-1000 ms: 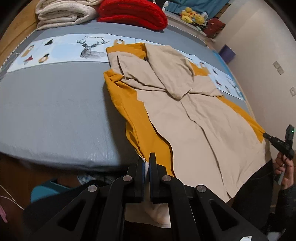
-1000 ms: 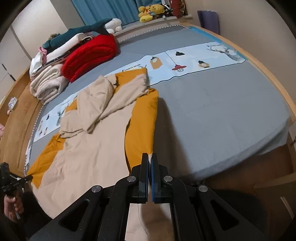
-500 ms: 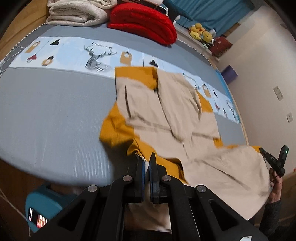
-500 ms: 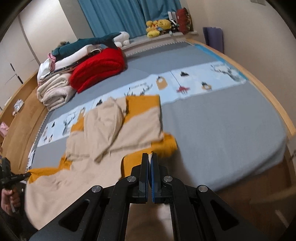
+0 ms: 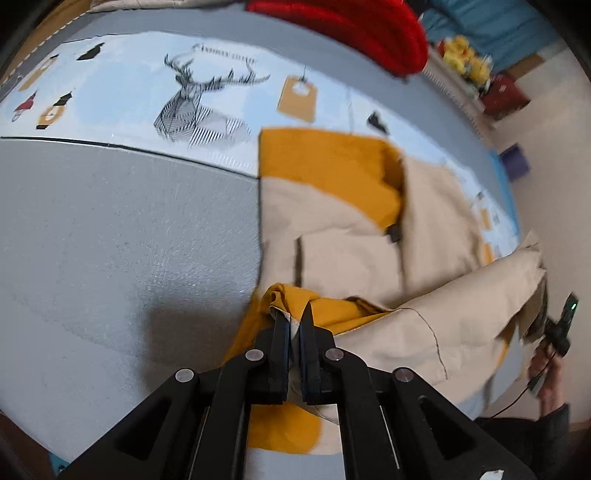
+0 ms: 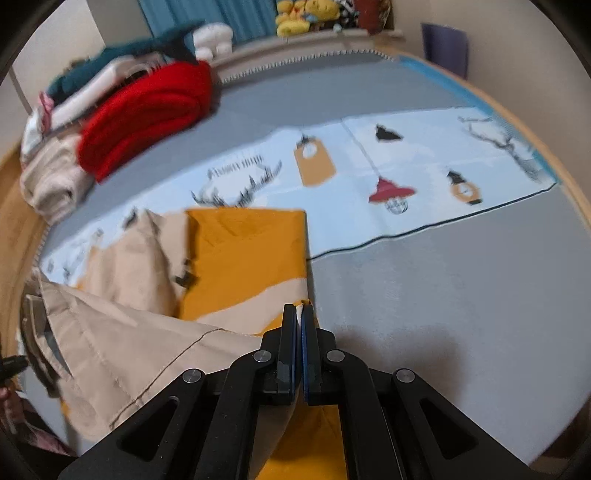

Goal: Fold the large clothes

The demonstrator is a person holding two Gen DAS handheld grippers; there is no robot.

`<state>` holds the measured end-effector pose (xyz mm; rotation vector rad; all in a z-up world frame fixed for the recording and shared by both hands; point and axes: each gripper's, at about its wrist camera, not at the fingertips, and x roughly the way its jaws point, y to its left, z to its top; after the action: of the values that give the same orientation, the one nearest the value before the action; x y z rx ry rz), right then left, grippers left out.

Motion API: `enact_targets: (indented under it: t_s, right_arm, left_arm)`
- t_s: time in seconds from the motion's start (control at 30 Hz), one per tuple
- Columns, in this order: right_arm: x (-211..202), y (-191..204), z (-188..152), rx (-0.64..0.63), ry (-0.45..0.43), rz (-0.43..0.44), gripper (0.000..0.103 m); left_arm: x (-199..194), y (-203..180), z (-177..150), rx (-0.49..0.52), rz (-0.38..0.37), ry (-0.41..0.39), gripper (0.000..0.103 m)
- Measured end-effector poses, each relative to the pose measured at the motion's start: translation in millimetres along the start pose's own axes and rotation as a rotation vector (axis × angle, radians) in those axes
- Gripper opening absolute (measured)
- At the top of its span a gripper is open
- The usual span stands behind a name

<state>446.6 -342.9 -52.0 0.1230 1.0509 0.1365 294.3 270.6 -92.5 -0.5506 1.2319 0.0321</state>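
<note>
Left wrist view
Left gripper (image 5: 294, 325): lower centre; jaws pressed on a bunched hem corner of the beige-and-mustard garment (image 5: 332, 229), so the hem can be carried as one edge.
Garment: centre to right of frame, upper half flat on the grey bed cover (image 5: 110, 236); lifted beige hem arches across lower right, hung between two holds.
Red blanket (image 5: 351, 22): top edge, well apart.

Right wrist view
Right gripper (image 6: 299, 325): lower centre; jaws pinching the other hem corner, pale cloth showing between them.
Garment (image 6: 251, 251): centre left; mustard panel flat, beige hem rising at lower left.
Printed strip (image 6: 424, 170): across middle, a likely alignment line for the fold.
Stuffed toys (image 6: 299, 14): top, clear of work.
</note>
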Motion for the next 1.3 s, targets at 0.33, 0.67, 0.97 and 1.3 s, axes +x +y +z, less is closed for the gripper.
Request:
enact_targets:
  t_s: [0.33,0.67,0.97,1.3]
  right_arm:
    - [17.5,-10.3,0.9,0.033,0.021,-0.034,0.022]
    - [-13.4,-26.0,-18.9,0.028,-0.022,-0.048,0.029]
    - [21.5,-21.9,-38.7,-0.032,0.137,0.003,0.036]
    - [60.0,-12.8,-40.5,0.009,0.217,0.051,0.037]
  left_arm:
    - [-20.3,20.8,-2.5,-0.119,-0.025,-0.02,0.035]
    - [-27.4,26.8,-22.8,-0.111,0.073,0.019,0.041]
    - [-10.1,21.2,-20.2,-0.091,0.119,0.033,0.046]
    - [18.6,22.6,-6.9,-0.132,0.058,-0.039,0.049]
